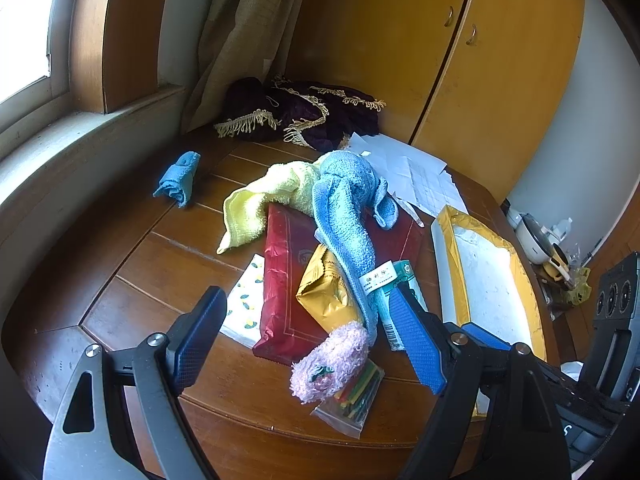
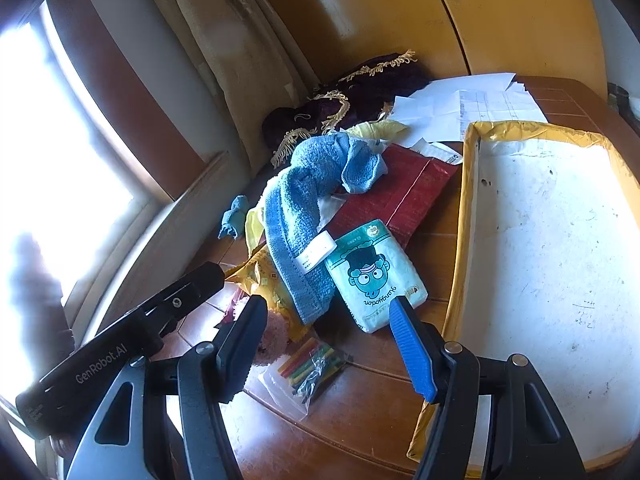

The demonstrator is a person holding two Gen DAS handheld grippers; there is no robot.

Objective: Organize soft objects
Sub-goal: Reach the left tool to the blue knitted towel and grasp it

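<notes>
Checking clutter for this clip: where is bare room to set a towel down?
Bare wood between the small blue rolled cloth and the yellow towel, and left of the red packet. The white tray is empty. The middle pile is crowded.

We see a wooden tabletop with plank seams. At its far corner lies a dark fringed cloth, with white papers beside it toward the right edge. A small rolled blue cloth rests alone near the left edge. In the middle a red packet lies flat, a patterned napkin tucked at its left. Along the right edge sits a shallow yellow-rimmed tray. Near the front edge lies a clear bag of coloured sticks.
</notes>
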